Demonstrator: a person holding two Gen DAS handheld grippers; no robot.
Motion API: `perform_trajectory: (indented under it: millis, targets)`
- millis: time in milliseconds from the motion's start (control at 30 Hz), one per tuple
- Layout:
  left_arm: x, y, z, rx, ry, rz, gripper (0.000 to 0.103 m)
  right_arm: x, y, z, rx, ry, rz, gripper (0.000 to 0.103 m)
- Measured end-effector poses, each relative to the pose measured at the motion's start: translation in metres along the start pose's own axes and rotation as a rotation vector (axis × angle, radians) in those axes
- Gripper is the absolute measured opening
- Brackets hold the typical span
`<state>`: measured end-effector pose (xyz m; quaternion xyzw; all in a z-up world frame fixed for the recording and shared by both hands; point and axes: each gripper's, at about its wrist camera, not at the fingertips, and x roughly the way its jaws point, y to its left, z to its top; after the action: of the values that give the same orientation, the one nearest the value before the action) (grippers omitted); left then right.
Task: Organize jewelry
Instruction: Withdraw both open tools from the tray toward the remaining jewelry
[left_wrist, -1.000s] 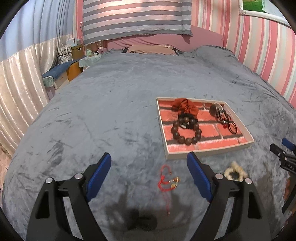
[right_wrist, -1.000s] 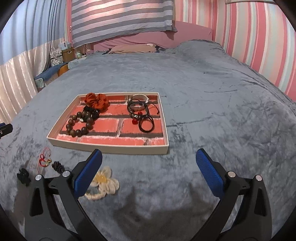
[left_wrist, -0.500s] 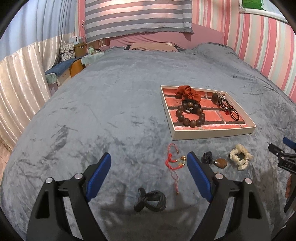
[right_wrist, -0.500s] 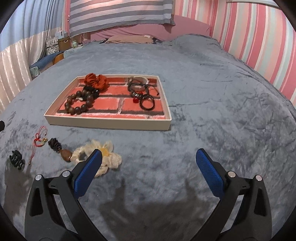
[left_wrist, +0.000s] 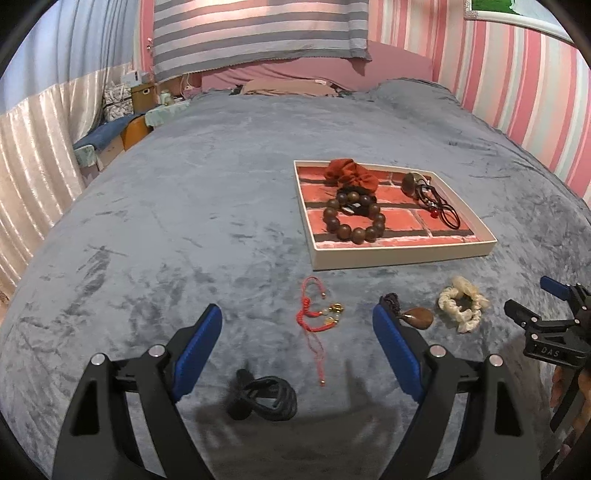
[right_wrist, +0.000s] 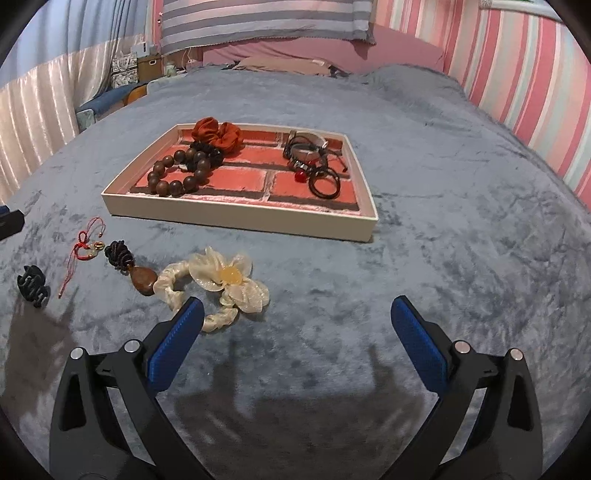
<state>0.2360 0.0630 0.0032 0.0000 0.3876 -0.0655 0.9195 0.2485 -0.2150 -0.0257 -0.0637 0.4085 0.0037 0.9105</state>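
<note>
A cream tray (left_wrist: 402, 254) (right_wrist: 236, 218) with a red brick-pattern floor lies on the grey bedspread. It holds a rust scrunchie (left_wrist: 351, 173), a brown bead bracelet (left_wrist: 352, 219) and black cords (left_wrist: 437, 205). In front of the tray lie a red string bracelet (left_wrist: 317, 314) (right_wrist: 86, 245), a black hair claw (left_wrist: 264, 397) (right_wrist: 33, 284), a brown pendant on dark cord (left_wrist: 415, 317) (right_wrist: 142, 278) and a cream flower scrunchie (left_wrist: 461, 302) (right_wrist: 218, 282). My left gripper (left_wrist: 297, 347) is open and empty above the red bracelet. My right gripper (right_wrist: 295, 336) is open and empty, just right of the flower scrunchie.
The grey bedspread (left_wrist: 184, 206) spreads wide around the tray. Pink pillows (left_wrist: 291, 86) lie at the bed's head. A cluttered bedside stand (left_wrist: 140, 96) is at the far left. Striped pink walls (right_wrist: 524, 74) close the right side.
Both grippers have pulled back and risen. The hair claw, pendant and whole flower scrunchie have come into view. Nothing on the bed has moved.
</note>
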Motion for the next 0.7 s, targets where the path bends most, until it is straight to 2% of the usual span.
perform_trajectory:
  millis: [200,400,533,700]
  targets:
    - [0.006,0.011,0.000,-0.030,0.016,0.000,0.082,0.005,-0.002,0.000,0.012,0.010,0.016,0.097]
    - [0.005,0.019,-0.006,-0.035,0.022,0.011,0.082,0.009,0.000,-0.002,0.027,0.017,0.027,0.090]
    - [0.003,0.022,-0.010,-0.030,0.019,0.015,0.082,0.008,0.003,-0.004,0.028,0.014,0.033,0.089]
    - [0.009,0.016,-0.011,-0.036,0.031,-0.007,0.082,0.012,0.003,-0.004,0.037,0.024,0.047,0.084]
